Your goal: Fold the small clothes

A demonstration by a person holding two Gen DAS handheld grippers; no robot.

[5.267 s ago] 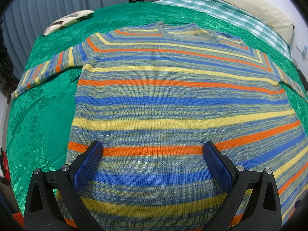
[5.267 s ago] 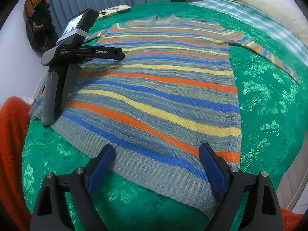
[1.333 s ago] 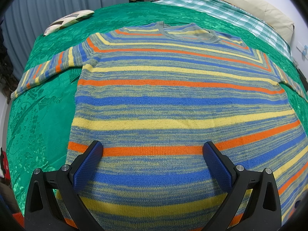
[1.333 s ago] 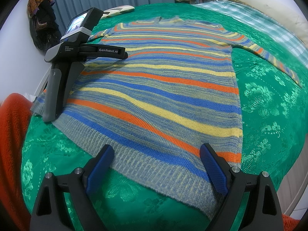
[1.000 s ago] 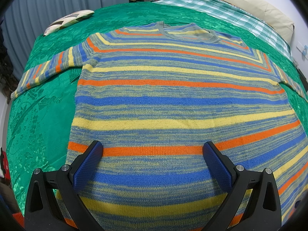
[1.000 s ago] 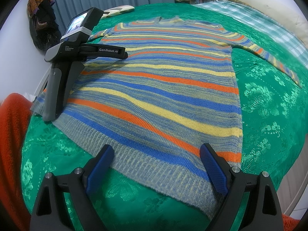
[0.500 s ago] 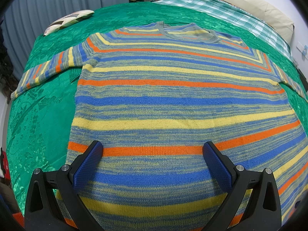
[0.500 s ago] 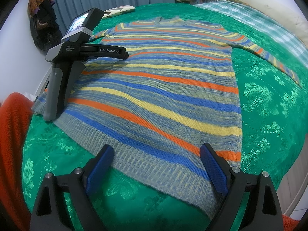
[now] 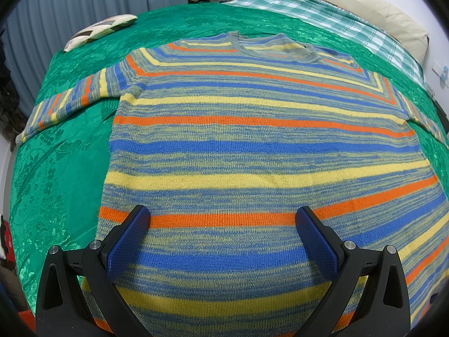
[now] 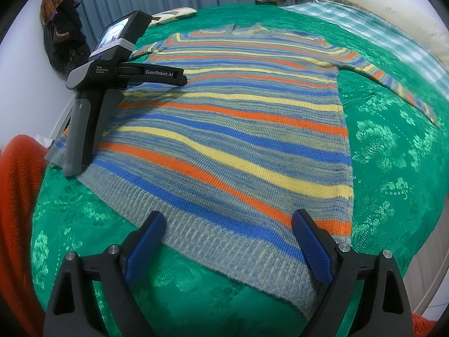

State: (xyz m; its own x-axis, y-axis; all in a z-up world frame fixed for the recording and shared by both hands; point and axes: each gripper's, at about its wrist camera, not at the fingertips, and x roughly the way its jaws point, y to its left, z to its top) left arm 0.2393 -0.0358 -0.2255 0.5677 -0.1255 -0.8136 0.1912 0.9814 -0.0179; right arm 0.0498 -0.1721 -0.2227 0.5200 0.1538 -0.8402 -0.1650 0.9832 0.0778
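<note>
Little differs from the earlier pictures. In the right wrist view the striped sweater (image 10: 241, 129) and the left gripper (image 10: 179, 80) standing on its hem corner sit slightly higher and further right than at the start, so the right gripper (image 10: 227, 241) has shifted a touch; its jaws gape as before.

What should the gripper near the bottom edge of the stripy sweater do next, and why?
Probably ease the right hand-held gripper down onto the sweater hem and pinch it. The sweater lies flat and unfolded on the green bedspread, sleeves spread out, and this gripper is open just above the ribbed hem, holding nothing.
</note>
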